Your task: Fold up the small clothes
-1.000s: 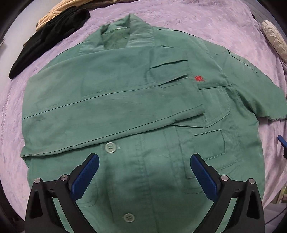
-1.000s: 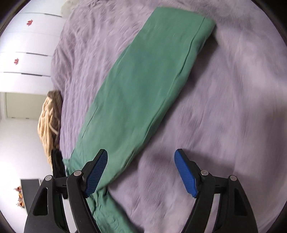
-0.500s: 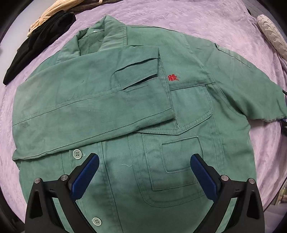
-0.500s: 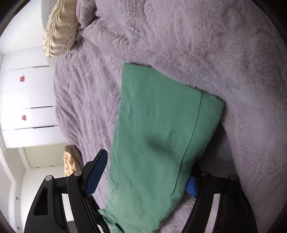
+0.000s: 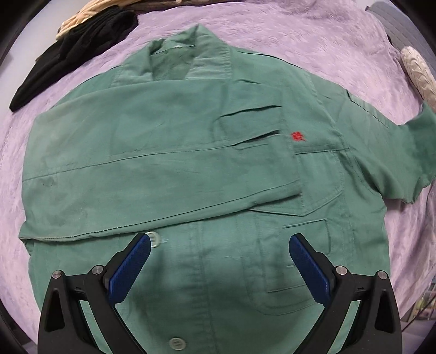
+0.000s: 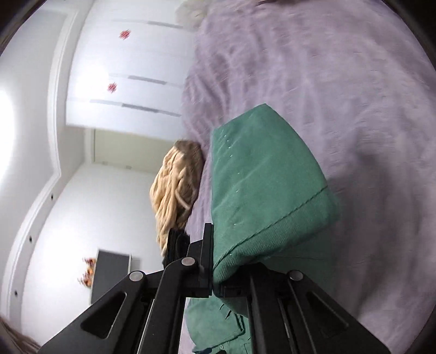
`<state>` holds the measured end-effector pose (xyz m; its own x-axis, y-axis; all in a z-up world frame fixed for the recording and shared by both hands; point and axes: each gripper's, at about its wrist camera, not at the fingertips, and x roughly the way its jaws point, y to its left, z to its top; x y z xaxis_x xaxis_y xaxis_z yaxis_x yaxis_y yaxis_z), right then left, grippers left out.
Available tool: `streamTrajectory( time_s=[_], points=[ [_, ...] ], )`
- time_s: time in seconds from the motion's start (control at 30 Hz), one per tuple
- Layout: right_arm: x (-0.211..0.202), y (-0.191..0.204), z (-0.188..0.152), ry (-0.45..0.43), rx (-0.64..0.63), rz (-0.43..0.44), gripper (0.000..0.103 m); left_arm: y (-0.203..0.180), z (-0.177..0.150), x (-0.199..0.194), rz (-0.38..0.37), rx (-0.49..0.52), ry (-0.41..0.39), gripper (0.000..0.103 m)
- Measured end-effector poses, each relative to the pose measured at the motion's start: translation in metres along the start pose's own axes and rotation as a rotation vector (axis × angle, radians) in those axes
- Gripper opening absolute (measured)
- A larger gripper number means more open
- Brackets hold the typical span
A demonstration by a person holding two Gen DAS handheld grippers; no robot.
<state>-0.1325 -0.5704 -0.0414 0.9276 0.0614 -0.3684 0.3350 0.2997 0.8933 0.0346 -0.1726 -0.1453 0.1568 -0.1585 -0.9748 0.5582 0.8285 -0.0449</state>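
Observation:
A green button-up jacket (image 5: 218, 190) lies front up on a purple bed cover (image 5: 299, 40). Its left sleeve (image 5: 152, 168) is folded flat across the chest. My left gripper (image 5: 219, 261) is open and empty, hovering above the jacket's lower front near a button. The jacket's right sleeve (image 5: 403, 163) sticks out and lifts at the right edge of the left wrist view. My right gripper (image 6: 215, 272) is shut on the cuff of that sleeve (image 6: 267, 196) and holds it raised above the cover.
A black garment (image 5: 76, 46) and a cream knitted item (image 5: 81, 16) lie at the cover's far left. A cream cushion (image 5: 419, 73) lies at the far right. The right wrist view shows a cream knitted pile (image 6: 177, 190) and white wardrobe doors (image 6: 130, 81) beyond the bed.
My right gripper closed on the right sleeve's cuff and lifted it off the cover. My left gripper shifted a little over the jacket and stayed open.

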Motion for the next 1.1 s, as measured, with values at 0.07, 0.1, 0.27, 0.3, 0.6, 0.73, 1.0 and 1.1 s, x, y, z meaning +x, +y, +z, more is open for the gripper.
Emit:
streamTrajectory(
  time_s=[0.07, 0.1, 0.27, 0.3, 0.6, 0.73, 1.0, 1.1],
  points=[
    [0.03, 0.044, -0.022, 0.071, -0.124, 0.008, 0.004, 0.015, -0.004, -0.004, -0.016, -0.018, -0.001, 0.102],
    [0.05, 0.067, -0.037, 0.114, -0.192, 0.006, 0.004, 0.024, -0.005, -0.007, -0.013, -0.024, -0.008, 0.102],
    [0.152, 0.138, -0.144, 0.335, -0.459, -0.052, 0.006, 0.076, -0.019, -0.02, -0.002, -0.063, -0.039, 0.102],
    [0.176, 0.142, -0.172, 0.387, -0.489, -0.081, 0.006, 0.088, -0.021, -0.022, 0.005, -0.073, -0.043, 0.102],
    [0.284, 0.067, -0.298, 0.624, -0.401, -0.389, 0.022, 0.177, -0.036, -0.035, 0.06, -0.188, -0.069, 0.102],
    [0.257, 0.067, -0.282, 0.525, -0.303, -0.375, 0.072, 0.209, -0.046, -0.036, 0.053, -0.214, -0.073, 0.102],
    [0.27, 0.123, -0.299, 0.496, -0.536, -0.349, 0.011, 0.238, -0.042, -0.033, -0.025, -0.273, -0.092, 0.102],
    [0.287, 0.133, -0.347, 0.615, -0.667, -0.357, 0.026, 0.25, -0.032, -0.035, -0.075, -0.314, -0.118, 0.102]
  ],
)
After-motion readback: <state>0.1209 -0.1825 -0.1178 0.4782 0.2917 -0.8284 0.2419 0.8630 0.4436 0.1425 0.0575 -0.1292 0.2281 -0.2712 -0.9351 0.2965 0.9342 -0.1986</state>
